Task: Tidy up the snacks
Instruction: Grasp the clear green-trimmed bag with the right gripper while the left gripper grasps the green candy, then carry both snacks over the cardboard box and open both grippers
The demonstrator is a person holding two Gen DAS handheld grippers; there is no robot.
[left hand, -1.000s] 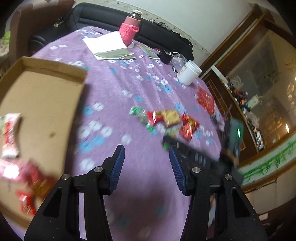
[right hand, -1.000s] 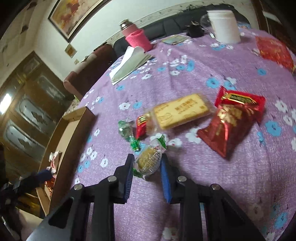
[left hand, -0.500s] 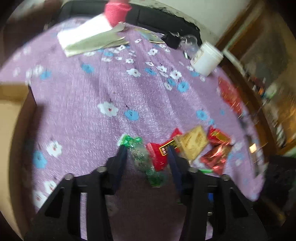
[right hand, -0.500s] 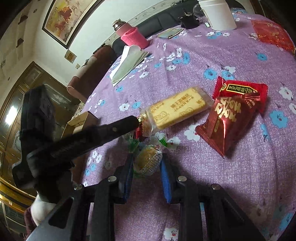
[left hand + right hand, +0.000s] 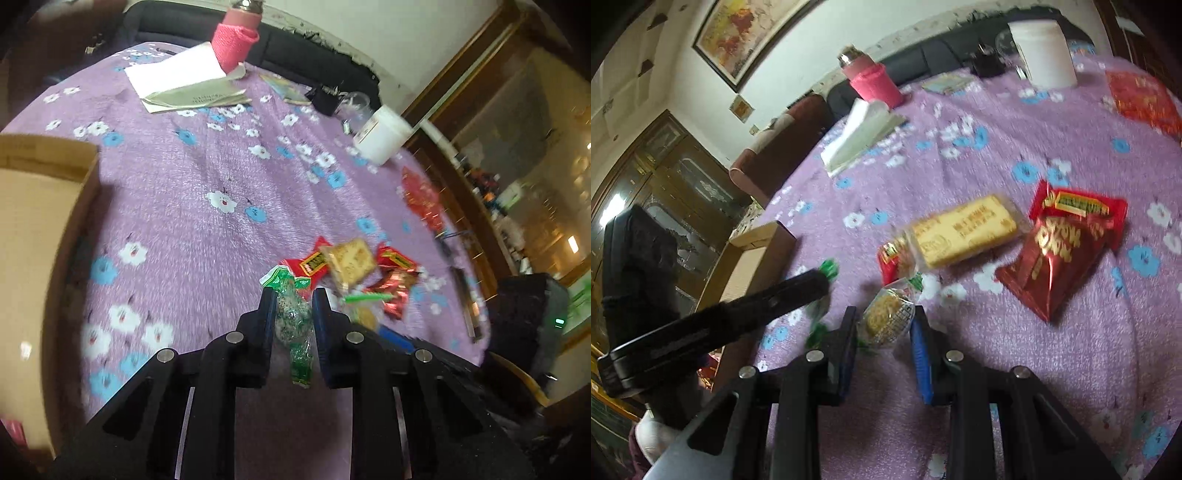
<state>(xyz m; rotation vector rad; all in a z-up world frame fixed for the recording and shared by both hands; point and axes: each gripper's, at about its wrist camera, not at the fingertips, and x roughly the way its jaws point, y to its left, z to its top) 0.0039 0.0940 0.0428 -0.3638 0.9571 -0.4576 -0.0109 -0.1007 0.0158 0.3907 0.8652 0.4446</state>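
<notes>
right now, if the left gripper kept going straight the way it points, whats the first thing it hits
Likely the red snack packet lying just past the green-wrapped candy that the left gripper has just closed on; depth is hard to judge.

Both cameras ride just behind their tongs and look down at a slant along the fingers onto the purple flowered tabletop [image 5: 207, 206], close enough that the black arms fill the bottom of each picture. The left wrist view faces across the cloth toward the dark sofa and a glass-fronted cabinet at the right, with the cardboard box [image 5: 33, 236] at its left edge. The right wrist view looks from the other side of the snack pile, toward a framed painting and wooden doors at the left. Both views share the pink-sleeved bottle [image 5: 236, 44] [image 5: 875, 83], the white jar [image 5: 382, 134] [image 5: 1045, 55], the yellow biscuit pack [image 5: 349, 260] [image 5: 964, 230] and the box [image 5: 753, 258]; the right view also catches the left tongs [image 5: 816, 284] from the side.
</notes>
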